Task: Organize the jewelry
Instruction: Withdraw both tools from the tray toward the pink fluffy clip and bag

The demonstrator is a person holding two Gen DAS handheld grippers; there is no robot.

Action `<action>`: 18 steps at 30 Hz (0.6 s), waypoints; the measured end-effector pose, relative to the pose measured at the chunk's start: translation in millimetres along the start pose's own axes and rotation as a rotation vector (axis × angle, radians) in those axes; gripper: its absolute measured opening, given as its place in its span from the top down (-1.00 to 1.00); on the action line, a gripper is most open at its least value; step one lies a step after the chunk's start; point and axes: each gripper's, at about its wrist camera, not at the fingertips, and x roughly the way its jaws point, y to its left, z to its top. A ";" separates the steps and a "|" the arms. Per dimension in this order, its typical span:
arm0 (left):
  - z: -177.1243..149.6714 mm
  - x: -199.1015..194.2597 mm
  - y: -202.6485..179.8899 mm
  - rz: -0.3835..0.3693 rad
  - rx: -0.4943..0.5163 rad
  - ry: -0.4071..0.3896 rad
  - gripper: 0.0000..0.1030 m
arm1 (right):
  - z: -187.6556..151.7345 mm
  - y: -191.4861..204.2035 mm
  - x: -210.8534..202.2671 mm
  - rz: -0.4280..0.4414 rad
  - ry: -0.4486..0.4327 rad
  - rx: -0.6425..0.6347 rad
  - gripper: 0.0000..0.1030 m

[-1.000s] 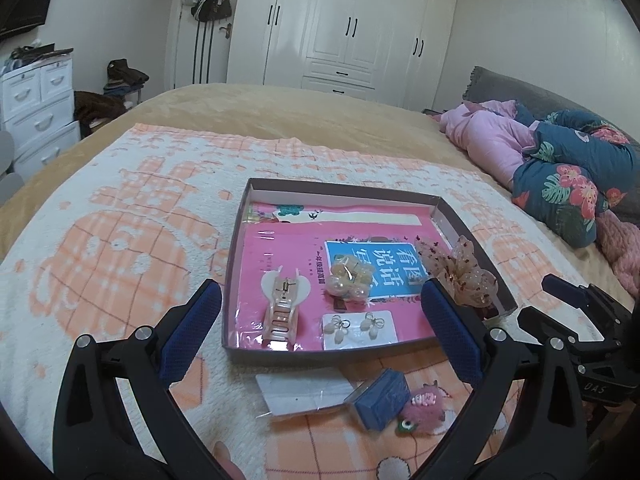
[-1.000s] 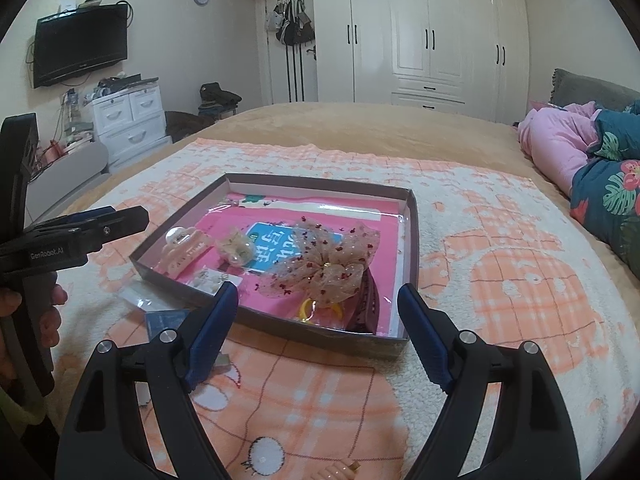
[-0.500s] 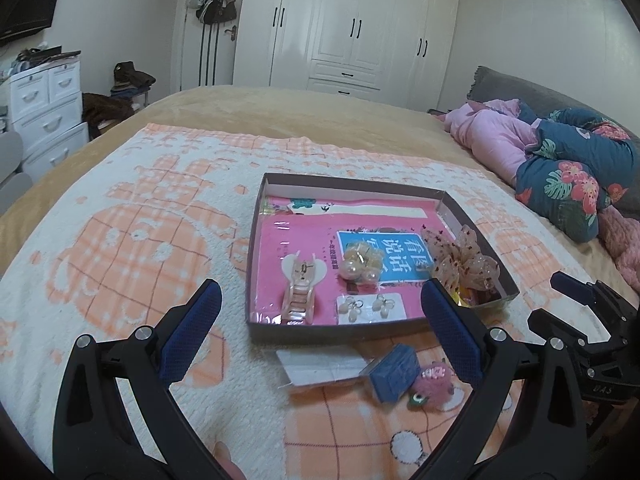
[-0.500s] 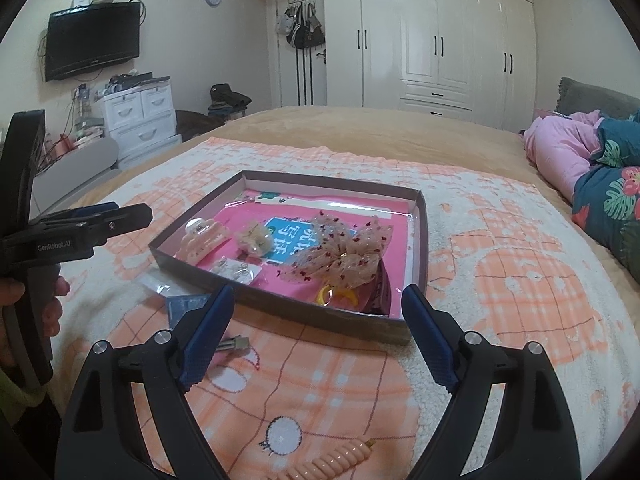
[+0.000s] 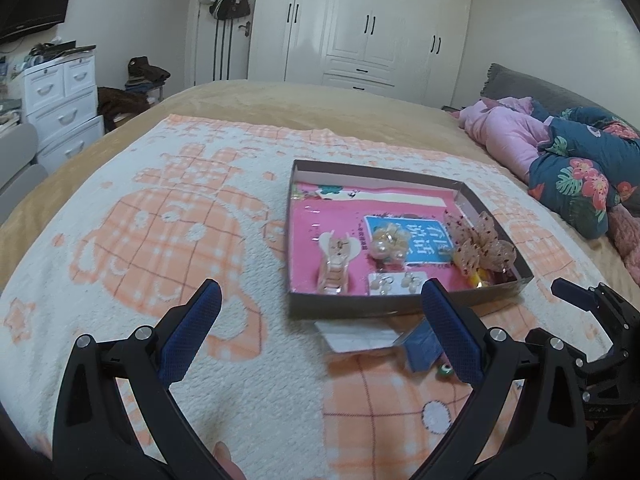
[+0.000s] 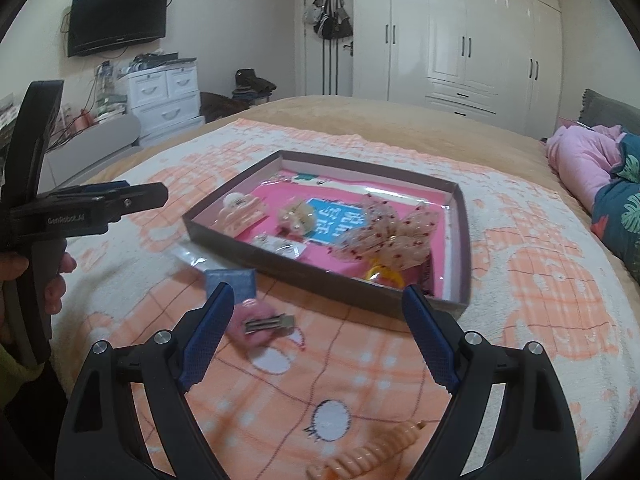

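right gripper [image 6: 316, 328]: jaws spread, empty | left gripper [image 5: 320, 332]: jaws spread, empty | hair clip [image 6: 262, 326]: on blanket [image 6: 540, 280], just outside tray [image 6: 320, 280] | handling: likely light, rigid, small; grasp across the metal bar.

Left wrist cam sits low over the blanket [image 5: 168, 240], looking fwd betw. its own spread fingers [image 5: 190, 336] toward the wardrobe wall, w/ the shallow box [image 5: 384, 308] near, right of centre, and the right gripper [image 5: 576, 300] at its far right edge. Right wrist cam also low over the bed, facing fwd and slightly left, box [image 6: 320, 276] close ahead, left gripper [image 6: 132, 200] at its left edge. Both share box, blanket, blue pouch [image 5: 420, 346] [image 6: 232, 282], wardrobe.
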 end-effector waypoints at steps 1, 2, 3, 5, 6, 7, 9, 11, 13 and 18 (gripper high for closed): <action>-0.9 -0.6 1.6 0.004 -0.001 0.002 -0.77 | -0.7 3.5 0.6 0.006 0.004 -0.008 -0.61; -2.2 -1.7 3.8 0.008 -0.003 0.004 -0.78 | -0.9 5.5 0.8 0.010 0.006 -0.013 -0.61; -3.3 -2.4 5.1 0.011 -0.005 0.006 -0.78 | -1.8 8.7 1.1 0.013 0.007 -0.020 -0.61; -6.0 -4.1 8.3 0.023 -0.002 0.011 -0.78 | -3.5 13.1 2.3 0.024 0.013 -0.032 -0.61; -7.3 -4.5 9.6 0.028 -0.002 0.013 -0.78 | -4.2 15.9 3.0 0.029 0.016 -0.039 -0.61; -8.7 -5.2 11.1 0.032 -0.002 0.016 -0.78 | -4.8 18.1 3.7 0.034 0.019 -0.044 -0.61; -11.8 -6.1 14.5 0.040 -0.004 0.024 -0.78 | -5.9 23.0 5.9 0.042 0.028 -0.058 -0.61; -14.3 -6.0 17.9 0.047 -0.004 0.036 -0.78 | -7.1 25.9 7.5 0.047 0.034 -0.067 -0.61; -17.2 -5.3 21.0 0.047 -0.006 0.047 -0.77 | -8.4 28.7 9.7 0.051 0.042 -0.075 -0.61; -22.8 1.2 21.2 0.048 0.006 0.073 -0.77 | -11.2 32.4 17.3 0.057 0.070 -0.078 -0.61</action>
